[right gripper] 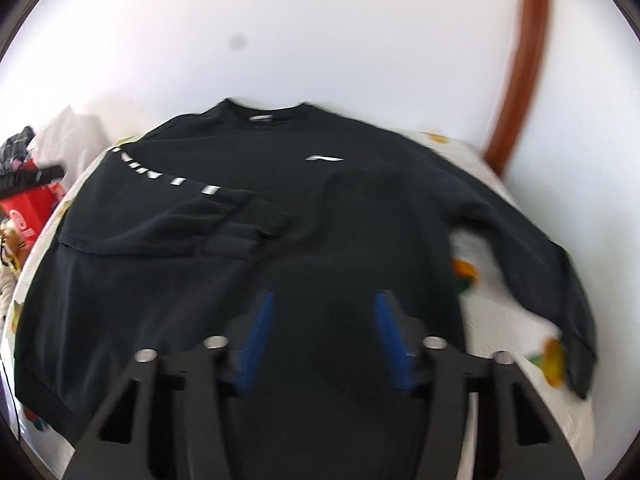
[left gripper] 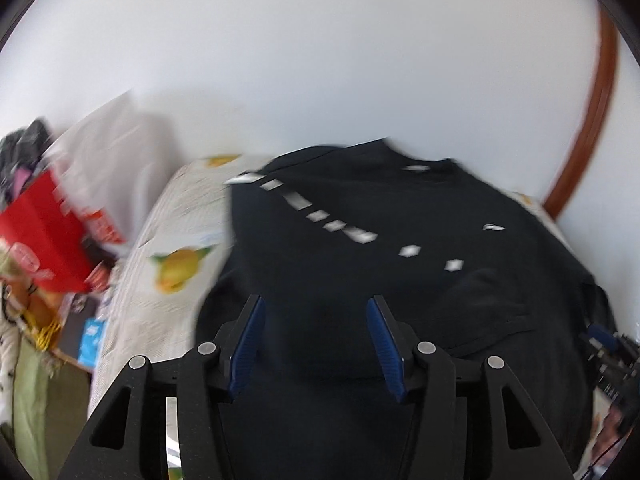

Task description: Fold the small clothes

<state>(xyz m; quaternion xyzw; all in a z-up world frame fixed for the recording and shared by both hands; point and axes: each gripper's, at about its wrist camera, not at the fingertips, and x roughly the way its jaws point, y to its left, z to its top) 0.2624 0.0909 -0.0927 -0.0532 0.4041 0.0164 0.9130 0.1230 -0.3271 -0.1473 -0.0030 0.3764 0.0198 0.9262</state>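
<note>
A black long-sleeved sweatshirt lies flat, front up, on a bed with a white fruit-print cover. One sleeve, with white lettering, is folded across the chest. The other sleeve stretches out to the right over the cover. My right gripper hovers over the lower body of the sweatshirt, open, with nothing between its blue pads. In the blurred left wrist view my left gripper is open above the sweatshirt near its left side, and no cloth is pinched.
A red bag, a white bag and a heap of clothes and clutter stand left of the bed. A white wall rises behind the bed, and a brown wooden frame stands at the right. The bed's left edge is close by.
</note>
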